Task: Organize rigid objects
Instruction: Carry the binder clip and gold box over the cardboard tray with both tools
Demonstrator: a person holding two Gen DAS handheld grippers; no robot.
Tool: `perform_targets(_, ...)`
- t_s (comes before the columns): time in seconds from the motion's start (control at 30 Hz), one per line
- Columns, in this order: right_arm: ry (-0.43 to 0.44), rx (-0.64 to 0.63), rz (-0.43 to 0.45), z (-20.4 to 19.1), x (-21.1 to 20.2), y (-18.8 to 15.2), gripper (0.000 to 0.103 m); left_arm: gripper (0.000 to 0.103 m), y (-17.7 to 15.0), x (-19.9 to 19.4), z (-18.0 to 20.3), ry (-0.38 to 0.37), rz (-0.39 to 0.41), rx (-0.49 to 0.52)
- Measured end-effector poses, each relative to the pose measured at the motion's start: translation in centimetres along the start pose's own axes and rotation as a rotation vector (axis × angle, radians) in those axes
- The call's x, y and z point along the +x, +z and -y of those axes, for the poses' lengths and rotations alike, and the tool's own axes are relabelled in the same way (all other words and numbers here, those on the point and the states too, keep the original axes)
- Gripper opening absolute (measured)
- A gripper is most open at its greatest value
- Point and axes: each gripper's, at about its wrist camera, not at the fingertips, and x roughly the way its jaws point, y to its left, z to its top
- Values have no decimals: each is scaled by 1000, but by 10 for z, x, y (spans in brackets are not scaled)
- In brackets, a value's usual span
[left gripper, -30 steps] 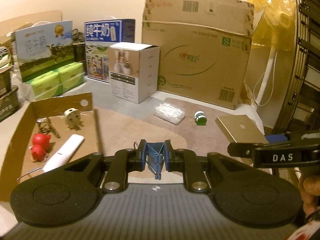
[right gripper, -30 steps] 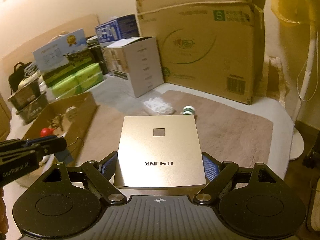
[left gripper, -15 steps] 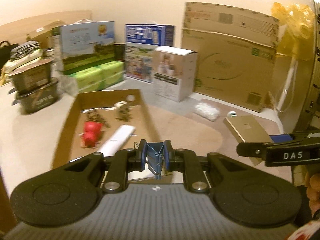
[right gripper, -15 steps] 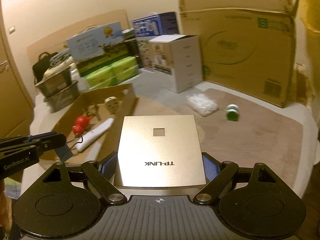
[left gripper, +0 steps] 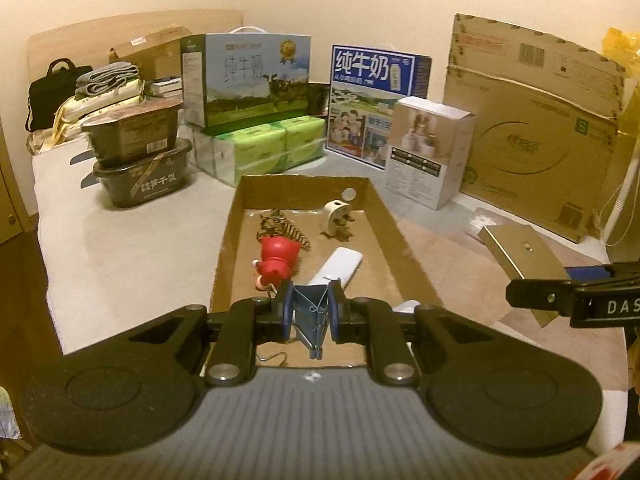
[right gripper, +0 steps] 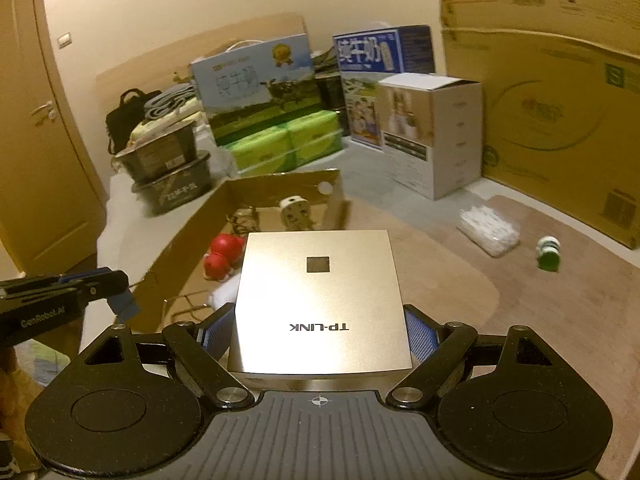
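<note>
My left gripper (left gripper: 311, 314) is shut on a small blue binder clip (left gripper: 310, 320), held over the near end of an open cardboard tray (left gripper: 404, 256). In the tray lie a red toy (left gripper: 276, 260), a white remote (left gripper: 338, 266), a white plug adapter (left gripper: 336, 220) and a striped keychain (left gripper: 280, 226). My right gripper (right gripper: 320, 332) is shut on a gold TP-LINK box (right gripper: 318, 292), held above the mat beside the tray's right wall (right gripper: 336, 200). The gold box (left gripper: 520, 252) also shows in the left wrist view.
A clear bag of white bits (right gripper: 488, 232) and a green-capped bottle (right gripper: 549, 254) lie on the brown mat. Milk cartons (left gripper: 376, 92), a white box (left gripper: 428, 148), green tissue packs (left gripper: 264, 148), dark tubs (left gripper: 140, 160) and a big cardboard box (left gripper: 532, 128) line the back.
Both grippers swung left toward the tray. The tray now sits straight ahead of my left gripper, and the gold box has come up beside its right wall.
</note>
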Motion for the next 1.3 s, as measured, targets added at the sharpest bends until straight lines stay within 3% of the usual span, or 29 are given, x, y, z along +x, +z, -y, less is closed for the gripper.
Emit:
perform_targets(0.37,15,-8,-5,-10,25,12,85,16,1,27,-6,-4,-24,16)
perform_targets(0.4,16,-8,-6,-10,28,13,85,17,1,28,-4,4,-21,31)
perform_targets(0.47,20,-7,-11,-11,32,13,85,34,0,30,-4,15,-11,43)
perform_targets(0.83,44,-7,-35,-23,50,10,85,33,-8,29,-36,55,-30,-33)
perform_targets(1.3,44,-20,-72,-41,79,12,85,33,-9,38,-47,23,-59,-63)
